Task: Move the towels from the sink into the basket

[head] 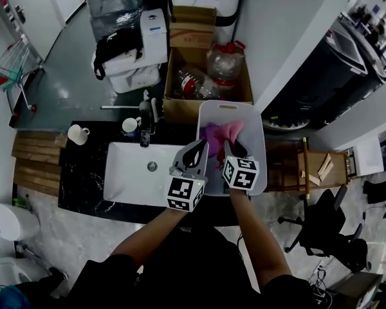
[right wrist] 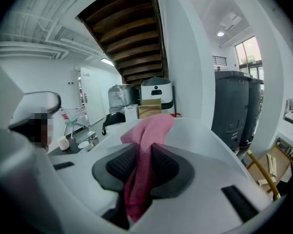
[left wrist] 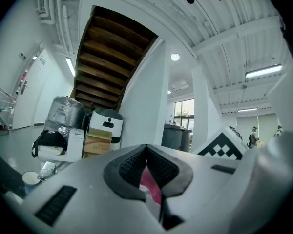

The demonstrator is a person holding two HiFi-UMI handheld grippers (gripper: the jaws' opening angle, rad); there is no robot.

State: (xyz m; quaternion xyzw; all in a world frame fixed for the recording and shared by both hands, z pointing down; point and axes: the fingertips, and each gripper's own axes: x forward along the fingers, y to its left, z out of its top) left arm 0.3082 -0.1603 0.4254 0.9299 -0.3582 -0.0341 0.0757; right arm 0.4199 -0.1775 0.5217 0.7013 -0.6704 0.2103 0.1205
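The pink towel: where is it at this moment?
In the head view the pink towel is over the white basket, right of the sink, pinched by the left gripper and the right gripper.

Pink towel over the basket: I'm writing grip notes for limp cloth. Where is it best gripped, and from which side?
Probably a gathered fold along the upper edge of the pink towel, approached from the person's side. The right gripper has such a bunch pinched between its jaws, the left gripper another bit at its tips. Being limp, the rest drapes down over the basket.
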